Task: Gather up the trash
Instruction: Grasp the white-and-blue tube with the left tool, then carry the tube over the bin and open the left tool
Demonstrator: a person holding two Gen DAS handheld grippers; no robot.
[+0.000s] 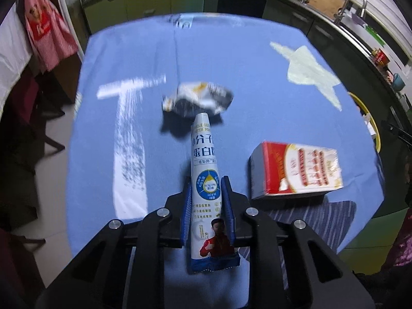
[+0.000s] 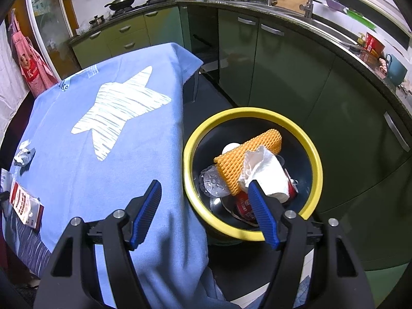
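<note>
- Left gripper (image 1: 207,190) clamped on a long white-and-blue sachet (image 1: 204,170), blue pads pressing both its sides.
- Sachet pointing away from the camera, tip above the blue tablecloth (image 1: 231,59); Chinese print along it, with "分子" and "蛋白" legible, small Latin capitals near the tip too blurred to read, a blue ring emblem lower down, and a figure in a red top near the crimped end.
- Beyond the tip, a crumpled white, grey and yellow wrapper (image 1: 198,99) lying on the cloth, blurred, no lettering readable.
- To the right of the sachet, a red-and-white carton (image 1: 296,171) lying flat on the cloth, columns of red print on its white panel, too smeared to read.
- Pale star (image 1: 309,72) and a large white "T" (image 1: 128,128) printed on the cloth.
- Red checked apron (image 1: 46,33) hanging at left, marked with a white "K".
- Right gripper (image 2: 204,189) spread wide, nothing between its fingers, hanging over the table's edge and the rim of a yellow-rimmed bin (image 2: 189,139).
- Inside the bin: orange foam netting (image 2: 247,159), a crumpled white paper towel (image 2: 267,175), a clear plastic bottle (image 2: 213,182) and a red can (image 2: 244,206) with white characters, not legible.
- Bin standing on the floor just beside the table, below green kitchen cabinets (image 2: 283,72).
- In the right wrist view, carton and wrapper at the far left of the cloth, well apart from the bin.
</note>
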